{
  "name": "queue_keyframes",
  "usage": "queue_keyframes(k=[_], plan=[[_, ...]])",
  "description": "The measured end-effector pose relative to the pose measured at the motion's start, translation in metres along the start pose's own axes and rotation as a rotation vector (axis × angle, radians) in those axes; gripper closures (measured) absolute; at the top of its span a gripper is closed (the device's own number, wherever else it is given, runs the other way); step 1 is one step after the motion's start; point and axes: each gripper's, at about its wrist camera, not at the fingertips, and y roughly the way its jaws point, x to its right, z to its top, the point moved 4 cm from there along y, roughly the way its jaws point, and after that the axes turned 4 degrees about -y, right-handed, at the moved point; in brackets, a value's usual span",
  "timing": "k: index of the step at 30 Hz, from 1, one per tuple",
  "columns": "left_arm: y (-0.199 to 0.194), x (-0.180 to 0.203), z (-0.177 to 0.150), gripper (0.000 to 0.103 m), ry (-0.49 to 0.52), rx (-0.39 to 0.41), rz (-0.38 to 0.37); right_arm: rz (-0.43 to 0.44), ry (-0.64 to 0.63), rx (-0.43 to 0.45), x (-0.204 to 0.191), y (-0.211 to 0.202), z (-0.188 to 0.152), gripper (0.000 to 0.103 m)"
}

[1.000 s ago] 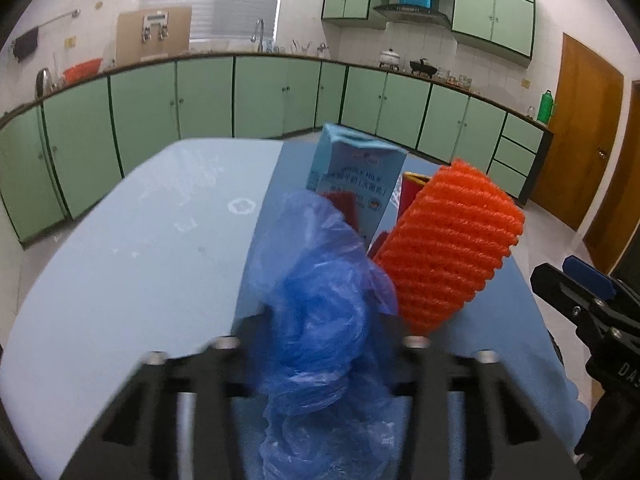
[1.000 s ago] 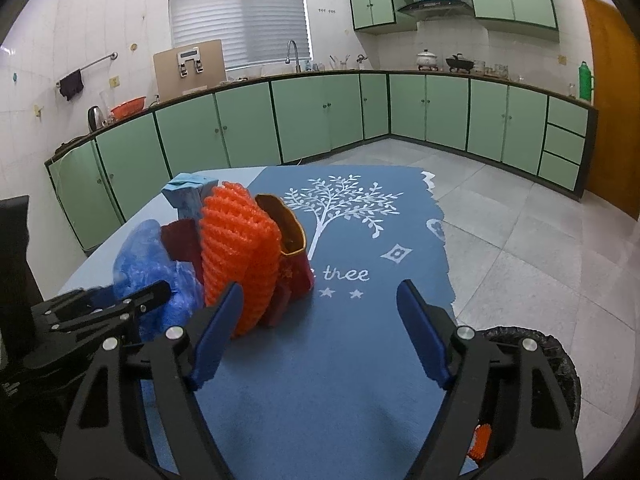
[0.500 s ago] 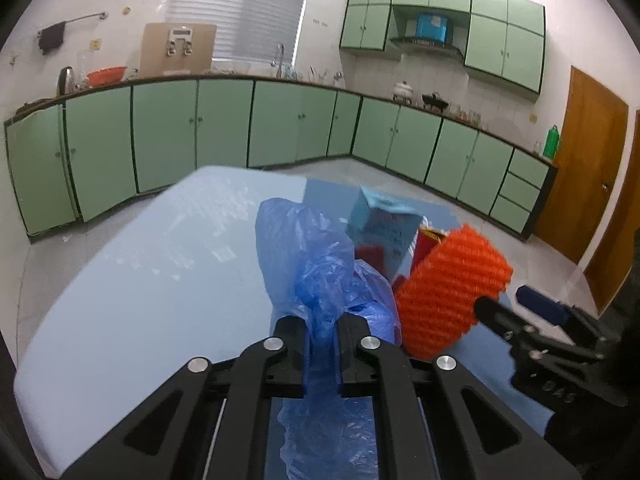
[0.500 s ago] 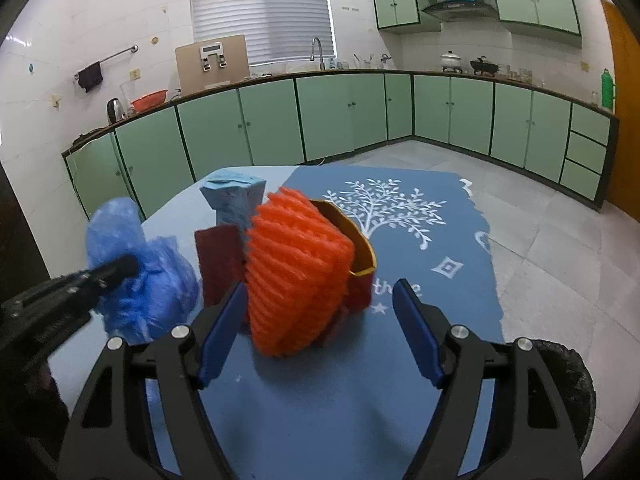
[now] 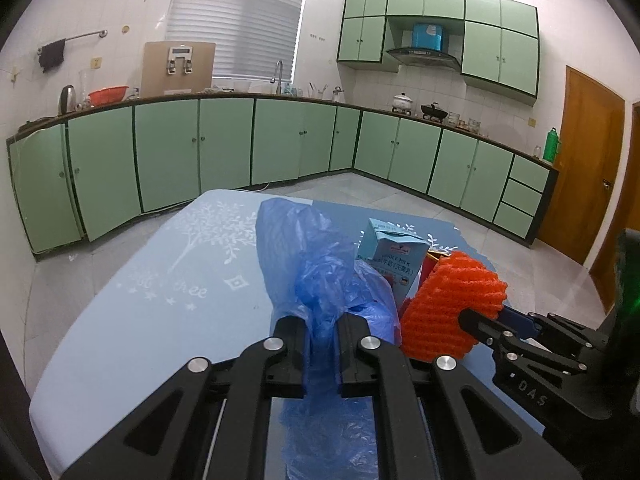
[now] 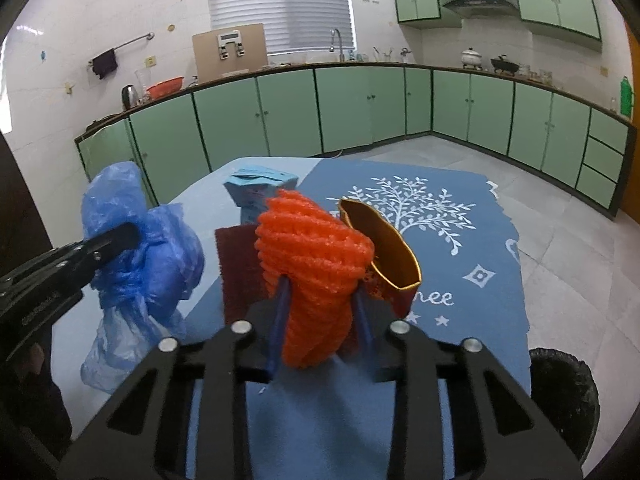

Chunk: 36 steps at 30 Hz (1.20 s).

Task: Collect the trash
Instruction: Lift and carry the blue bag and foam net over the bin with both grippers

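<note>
My left gripper (image 5: 322, 328) is shut on a crumpled blue plastic bag (image 5: 316, 264) and holds it above the table; the bag also shows in the right wrist view (image 6: 140, 248). My right gripper (image 6: 320, 300) is shut on an orange foam net (image 6: 316, 256), seen in the left wrist view too (image 5: 448, 304). A light blue milk carton (image 5: 394, 260) stands upright behind them, with a dark red box (image 6: 240, 268) and a red packet with a gold lining (image 6: 384, 256) beside it.
The table carries a blue cloth with a white tree print (image 6: 460, 248). A black bin (image 6: 564, 396) stands on the floor at the table's right. Green cabinets (image 5: 224, 144) line the far walls.
My left gripper shut on the blue bag and lifted it off the table. My right gripper moved in and shut on the orange foam net.
</note>
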Motion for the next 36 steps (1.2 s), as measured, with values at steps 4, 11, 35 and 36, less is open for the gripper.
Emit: queue_keyframes(k=[4,11,35,36], plan=[[-0.002,0.002,0.001,0.095,0.001,0.005,0.003,0.019,-0.001,0.015,-0.003,-0.009,0.004,0.079],[-0.017,0.010,0.008,0.095,0.009,0.043,0.004,0.023,-0.001,0.083,-0.002,-0.040,0.021,0.079],[-0.049,0.109,0.021,0.095,0.097,0.106,-0.188,-0.119,0.055,0.200,0.068,-0.131,0.014,0.079],[-0.049,0.117,0.020,0.095,0.104,0.105,-0.204,-0.131,0.060,0.203,0.074,-0.135,0.012,0.079]])
